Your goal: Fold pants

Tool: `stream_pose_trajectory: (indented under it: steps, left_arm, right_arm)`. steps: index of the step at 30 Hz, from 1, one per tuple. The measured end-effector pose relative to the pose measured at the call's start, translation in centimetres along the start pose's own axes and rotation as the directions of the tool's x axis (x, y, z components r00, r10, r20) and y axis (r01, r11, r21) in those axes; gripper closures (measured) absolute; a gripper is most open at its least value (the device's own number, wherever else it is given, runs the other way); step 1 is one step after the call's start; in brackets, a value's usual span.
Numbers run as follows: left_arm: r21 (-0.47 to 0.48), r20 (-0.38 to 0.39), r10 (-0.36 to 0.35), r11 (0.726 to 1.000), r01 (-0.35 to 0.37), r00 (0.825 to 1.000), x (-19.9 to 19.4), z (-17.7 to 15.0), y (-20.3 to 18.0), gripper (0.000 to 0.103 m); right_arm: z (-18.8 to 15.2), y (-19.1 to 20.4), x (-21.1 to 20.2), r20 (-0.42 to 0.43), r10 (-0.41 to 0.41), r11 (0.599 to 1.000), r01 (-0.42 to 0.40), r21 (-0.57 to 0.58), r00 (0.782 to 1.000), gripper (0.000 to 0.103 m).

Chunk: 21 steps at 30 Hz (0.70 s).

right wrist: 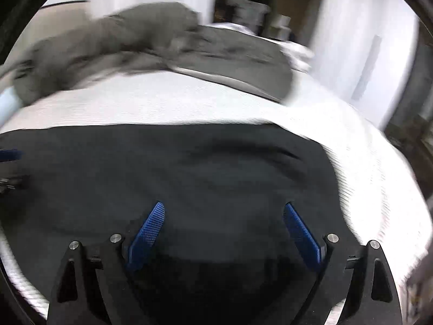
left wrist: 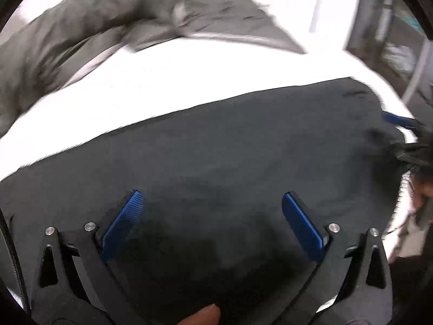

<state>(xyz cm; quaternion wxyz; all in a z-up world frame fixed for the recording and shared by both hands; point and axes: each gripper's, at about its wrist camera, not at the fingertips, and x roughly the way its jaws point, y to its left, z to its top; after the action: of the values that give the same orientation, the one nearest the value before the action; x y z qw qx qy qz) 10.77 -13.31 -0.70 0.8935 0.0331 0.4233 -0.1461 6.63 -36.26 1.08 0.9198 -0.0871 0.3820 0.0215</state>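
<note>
Black fabric, the folded pants (left wrist: 216, 149), is lying flat on a white ribbed bed (left wrist: 162, 81) and filling the near half of both wrist views. Far edge of the pants is running straight across the bed cover; one shallow crease is showing near the pants' far right corner in the right wrist view (right wrist: 243, 146).

Left tongs (left wrist: 212, 211) are hanging over the pants' near part, blue pads spread wide, nothing between them but the cloth lying below, not pinched. A fingertip (left wrist: 205, 315) of the person is showing at the bottom edge, beside the tongs' frame.

Right tongs (right wrist: 223, 222) are also hanging over the pants' near part, pads standing far apart, gripping nothing. Whether either pair's pads are touching the cloth cannot be told.

In the left view the right tongs' blue tip is peeking in at the pants' right end (left wrist: 397, 120). In the right view a blue pad of the left tongs is sitting at the pants' left end (right wrist: 9, 154).

Beyond the pants, across a bare strip of bed cover, a grey crumpled garment (right wrist: 135, 46) is lying in a heap, well apart from the pants. Both views are motion-blurred, room behind is unreadable.
</note>
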Motion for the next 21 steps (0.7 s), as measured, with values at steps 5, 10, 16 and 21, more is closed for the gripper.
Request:
stream_pose_trajectory:
  steps: [5,10,16,21]
  left_arm:
    - [0.157,-0.113,0.030,0.988,-0.012,0.993,4.9,2.3,-4.5,0.002]
    - [0.128,-0.122,0.122,0.986,-0.106,0.985,6.5,2.7,-1.7,0.002]
    - [0.028,-0.094,0.250,0.968,-0.248,0.964,6.9,2.6,2.6,0.001]
    - [0.017,-0.044,0.154,0.988,-0.153,0.987,4.6,3.7,1.0,0.014]
  right_arm:
    - [2.3,4.6,4.7,-0.137,0.260,0.963,-0.266,-0.033,0.956,0.012]
    - [2.0,1.4,7.1,-0.170,0.052,0.989,-0.074,-0.125,0.984,0.012]
    - [1.5,-8.8,7.7,-0.172,-0.230,0.970,0.240,0.046,0.958,0.012]
    - [1.7,-6.0,3.1,-0.103,-0.211,0.976,0.215,0.025,0.972,0.012]
